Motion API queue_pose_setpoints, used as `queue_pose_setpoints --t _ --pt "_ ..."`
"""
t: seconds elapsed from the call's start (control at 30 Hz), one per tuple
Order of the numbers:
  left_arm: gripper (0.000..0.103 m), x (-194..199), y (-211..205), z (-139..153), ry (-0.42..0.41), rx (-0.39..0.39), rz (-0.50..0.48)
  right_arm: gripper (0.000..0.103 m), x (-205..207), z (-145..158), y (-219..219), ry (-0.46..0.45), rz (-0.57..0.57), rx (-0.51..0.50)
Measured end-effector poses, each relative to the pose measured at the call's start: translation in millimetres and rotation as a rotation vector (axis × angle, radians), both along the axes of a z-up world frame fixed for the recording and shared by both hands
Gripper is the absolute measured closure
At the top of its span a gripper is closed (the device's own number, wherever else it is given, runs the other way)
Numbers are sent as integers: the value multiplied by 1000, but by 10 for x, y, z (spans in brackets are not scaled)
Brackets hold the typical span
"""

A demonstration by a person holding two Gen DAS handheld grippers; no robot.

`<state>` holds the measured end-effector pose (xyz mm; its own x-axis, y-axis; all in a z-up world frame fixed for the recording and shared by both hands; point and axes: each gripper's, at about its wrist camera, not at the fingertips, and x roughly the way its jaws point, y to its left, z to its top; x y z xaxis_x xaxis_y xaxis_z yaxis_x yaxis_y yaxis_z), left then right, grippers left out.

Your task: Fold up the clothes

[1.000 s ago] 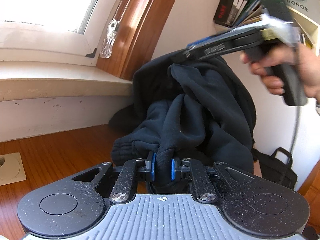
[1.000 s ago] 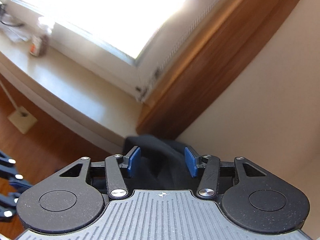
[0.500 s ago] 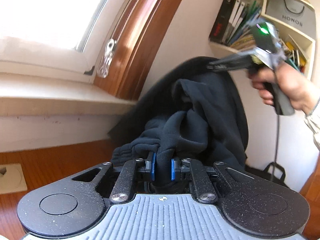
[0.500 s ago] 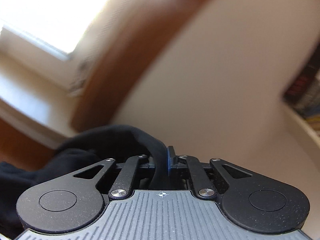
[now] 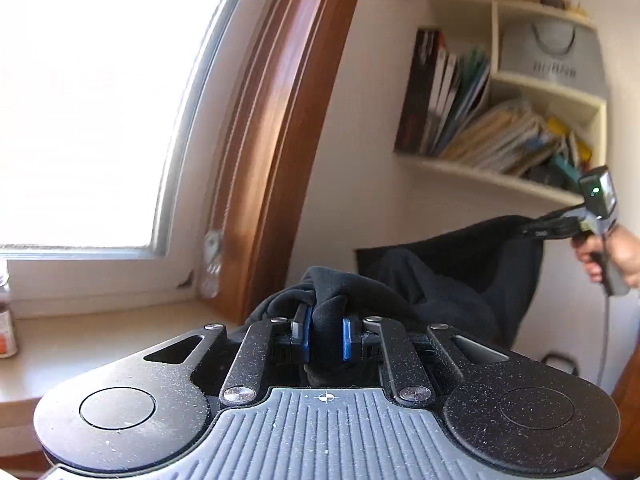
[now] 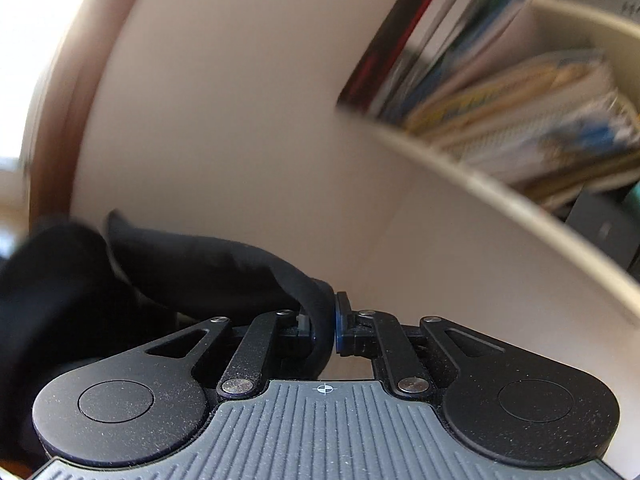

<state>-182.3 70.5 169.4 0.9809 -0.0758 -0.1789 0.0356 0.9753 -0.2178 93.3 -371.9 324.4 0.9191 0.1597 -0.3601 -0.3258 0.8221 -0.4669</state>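
Spreading the dark garment (image 5: 460, 276) in the air between them, the left gripper (image 5: 324, 338) clamped on a thick bunch and the right gripper (image 6: 326, 328) pinching an edge should pull apart evenly, keeping the cloth taut

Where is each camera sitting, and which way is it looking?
Left wrist: sits on the left gripper, looks along its fingers at the dark garment, window, bookshelf; shows the right gripper and the person's hand.
Right wrist: sits on the right gripper, looks at the wall and blurred bookshelf; no hand shows.
Both share: the garment, clamped in each gripper, and the bookshelf.
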Motion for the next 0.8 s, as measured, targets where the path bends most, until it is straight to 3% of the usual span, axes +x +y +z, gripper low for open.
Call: queue_pose_setpoints --t 0.1,0.23,0.27,0.33,0.43,0.63,0.8 --pt "87 116 44 -311 94 -6 -30 80 162 -389 43 138 24 -38" --pt "85 182 208 -812 167 -43 -37 78 335 -613 63 310 156 184" --pt "85 185 268 -929 177 -62 -42 73 358 -667 112 319 178 197" --pt "85 180 390 -1117 185 -110 -52 65 382 -798 274 306 203 155" --pt "83 171 522 -1302 196 -162 -62 64 521 -1098 522 353 218 90" --pt "82 176 547 -1341 201 -156 -61 59 531 -1882 778 475 229 9" --pt "82 209 525 -1333 200 -153 -58 61 579 -2232 717 493 195 -51"
